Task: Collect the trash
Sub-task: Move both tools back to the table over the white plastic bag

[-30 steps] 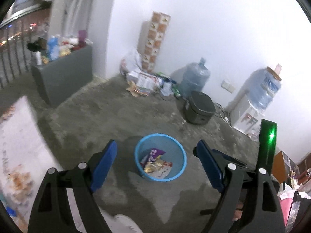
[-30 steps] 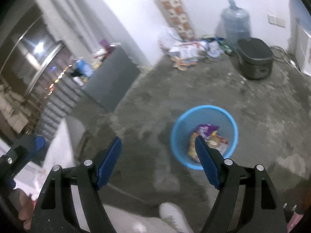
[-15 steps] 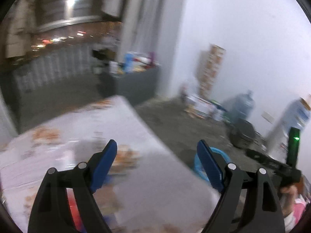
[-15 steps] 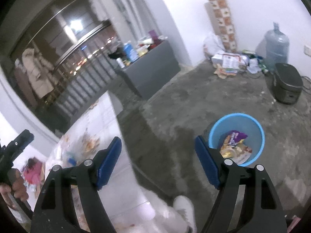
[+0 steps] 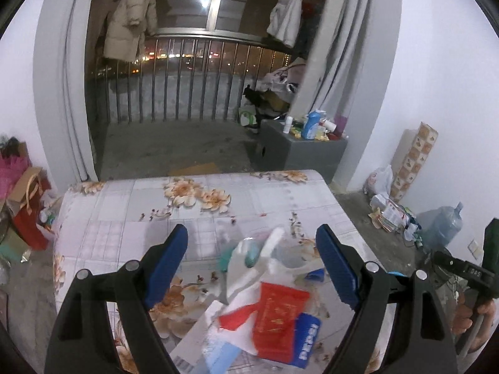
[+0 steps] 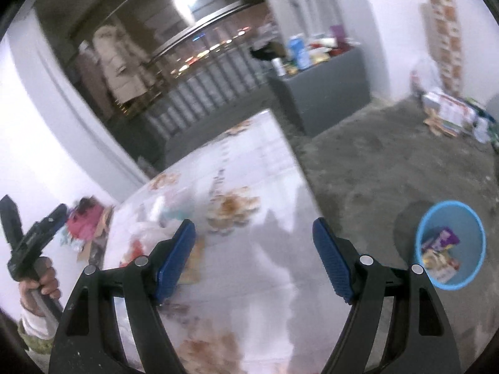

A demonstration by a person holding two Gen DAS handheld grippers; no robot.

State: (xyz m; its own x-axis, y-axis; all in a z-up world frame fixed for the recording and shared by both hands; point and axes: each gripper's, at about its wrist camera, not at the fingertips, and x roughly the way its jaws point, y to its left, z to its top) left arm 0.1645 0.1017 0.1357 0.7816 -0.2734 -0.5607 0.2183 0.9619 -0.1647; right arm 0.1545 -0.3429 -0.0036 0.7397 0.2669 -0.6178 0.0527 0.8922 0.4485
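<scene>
My left gripper [image 5: 251, 265] is open and empty above a heap of trash on the flowered table [image 5: 131, 212]: a red packet [image 5: 279, 318], a blue wrapper [image 5: 307, 339] and a white plastic bag [image 5: 246, 265]. My right gripper [image 6: 254, 257] is open and empty over the same table [image 6: 249, 168]. The blue bin [image 6: 450, 244] stands on the floor at the right of the right wrist view and holds several wrappers, a purple one [image 6: 443, 238] among them. The trash heap [image 6: 149, 230] shows blurred at the left in that view.
A grey cabinet [image 5: 304, 155] with bottles on it stands beyond the table. Litter [image 5: 389, 212] and a water jug [image 5: 441, 227] lie by the right wall. Bags [image 5: 25, 205] are on the floor left of the table. A railing [image 5: 187, 90] closes the balcony.
Both grippers have swung away from the blue bin toward the table. The left one now faces the trash heap. Both stay open.
</scene>
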